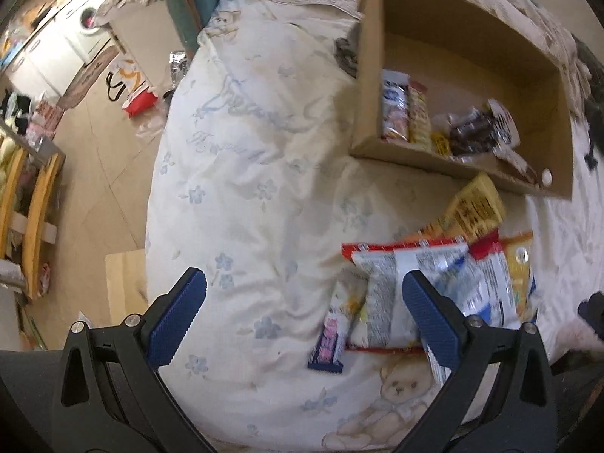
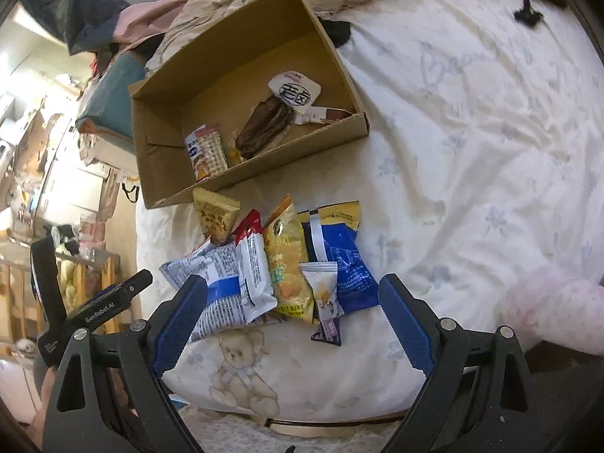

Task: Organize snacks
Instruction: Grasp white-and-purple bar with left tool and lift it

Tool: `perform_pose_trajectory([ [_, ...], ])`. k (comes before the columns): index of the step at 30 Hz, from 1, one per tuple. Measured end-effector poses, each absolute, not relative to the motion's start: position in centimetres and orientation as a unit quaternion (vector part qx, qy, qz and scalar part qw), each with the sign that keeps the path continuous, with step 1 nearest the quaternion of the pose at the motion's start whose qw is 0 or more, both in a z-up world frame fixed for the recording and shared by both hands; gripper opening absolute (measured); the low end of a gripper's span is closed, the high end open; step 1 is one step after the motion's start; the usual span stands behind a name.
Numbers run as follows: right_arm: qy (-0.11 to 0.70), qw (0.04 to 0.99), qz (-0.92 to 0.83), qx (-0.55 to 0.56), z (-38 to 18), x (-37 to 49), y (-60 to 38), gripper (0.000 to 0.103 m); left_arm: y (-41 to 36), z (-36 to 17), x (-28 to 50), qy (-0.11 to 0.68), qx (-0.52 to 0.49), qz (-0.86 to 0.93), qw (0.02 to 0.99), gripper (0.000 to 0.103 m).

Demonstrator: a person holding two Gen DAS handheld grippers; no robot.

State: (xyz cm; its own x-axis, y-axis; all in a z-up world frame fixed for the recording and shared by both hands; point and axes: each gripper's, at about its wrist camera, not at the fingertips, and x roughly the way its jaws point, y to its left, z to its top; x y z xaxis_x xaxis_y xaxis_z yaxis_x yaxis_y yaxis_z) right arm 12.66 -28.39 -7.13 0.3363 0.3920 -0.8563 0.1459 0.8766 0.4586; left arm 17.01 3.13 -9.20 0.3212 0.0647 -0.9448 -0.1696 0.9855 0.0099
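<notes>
Both grippers, left [image 1: 304,315] and right [image 2: 292,319], gape empty; snack packets [image 2: 287,268] lie ahead, cardboard box [image 2: 162,185] beyond.

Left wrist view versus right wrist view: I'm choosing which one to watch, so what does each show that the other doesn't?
Only the left wrist view shows the washing machine and the red bag on the floor beside the bed.

Only the right wrist view shows the blue packet in full, the black tassel on the bedcover, and the left gripper from the side.

Both show the cardboard box already holding a few snacks, the pile of packets still lying on the bedcover in front of it, the teddy bear print, and their own open gripper, holding nothing.
</notes>
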Motion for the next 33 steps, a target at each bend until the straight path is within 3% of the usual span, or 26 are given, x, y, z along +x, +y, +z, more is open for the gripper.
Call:
perform_pose_trajectory([
  [5, 0.571, 0.785, 0.06, 0.23, -7.6, 13.3, -28.2, 0.094, 5.6, -11.6, 17.4, 0.592, -0.105, 0.102, 0.793, 0.098],
  [7, 0.576, 0.785, 0.056, 0.221, -7.8, 13.5, -28.1, 0.094, 4.9, -13.0, 17.4, 0.621, -0.088, 0.085, 0.774, 0.086],
  [9, 0.578, 0.785, 0.052, 0.215, -8.0, 13.6, -28.0, 0.094, 4.1, -14.3, 16.9, 0.646, -0.074, 0.066, 0.757, 0.067],
  [16, 0.578, 0.79, 0.05, 0.198, -8.1, 13.8, -27.6, 0.094, 2.7, -16.5, 16.9, 0.669, -0.067, 0.04, 0.739, 0.059],
  [18, 0.58, 0.79, 0.051, 0.192, -8.1, 13.9, -27.4, 0.094, 2.5, -16.6, 17.0, 0.67, -0.077, 0.028, 0.738, 0.044],
  [26, 0.583, 0.792, 0.048, 0.176, -8.2, 13.8, -27.0, 0.094, 1.6, -17.7, 16.0, 0.692, -0.047, 0.018, 0.72, 0.041],
  [27, 0.583, 0.792, 0.049, 0.178, -8.2, 13.8, -27.0, 0.094, 1.7, -17.6, 16.1, 0.691, -0.045, 0.016, 0.721, 0.02],
  [28, 0.582, 0.791, 0.049, 0.18, -8.2, 13.8, -26.9, 0.094, 1.8, -17.4, 16.1, 0.692, -0.043, 0.015, 0.721, 0.015],
  [33, 0.591, 0.775, 0.069, 0.214, -8.9, 14.2, -27.0, 0.094, 3.0, -14.5, 15.6, 0.665, -0.078, 0.013, 0.742, 0.014],
])
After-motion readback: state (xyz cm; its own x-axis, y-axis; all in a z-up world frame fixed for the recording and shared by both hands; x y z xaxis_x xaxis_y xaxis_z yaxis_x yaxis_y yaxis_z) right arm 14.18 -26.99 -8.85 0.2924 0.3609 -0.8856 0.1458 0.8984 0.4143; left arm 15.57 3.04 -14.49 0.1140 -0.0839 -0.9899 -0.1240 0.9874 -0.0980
